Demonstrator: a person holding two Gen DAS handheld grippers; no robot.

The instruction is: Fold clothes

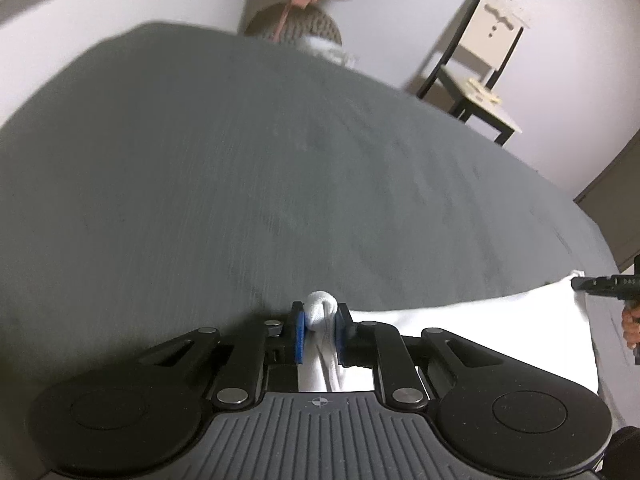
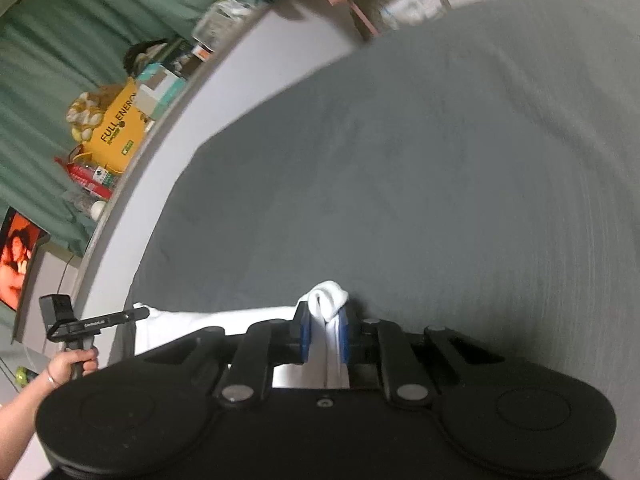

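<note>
Two grippers, both clamped on the same white garment [image 1: 460, 312]. Left gripper [image 1: 319, 330]: blue fingers [image 1: 299, 334] pinched on a bunched knob of white cloth that pokes out past the tips. Right gripper [image 2: 324, 330]: same story, fingers [image 2: 305, 332] closed on a folded-over bunch of the fabric. No earlier frame to compare, so only the grip itself is reported.

Garment sits at the near edge of the grey bed [image 1: 240, 160], its held edge stretched between the two grippers as a flat white band. Rest of the bed surface is bare grey sheet, slightly motion-blurred.

Left wrist view shows the right gripper at the garment's far corner, with part of the person's hand [image 1: 631, 326] on the handle. Right wrist view shows the left hand [image 2: 70, 366] gripping its handle, off the bed's side edge.

Background: dark-framed chair [image 1: 476, 68] against the wall, yellow box [image 2: 116, 128] on a ledge.
</note>
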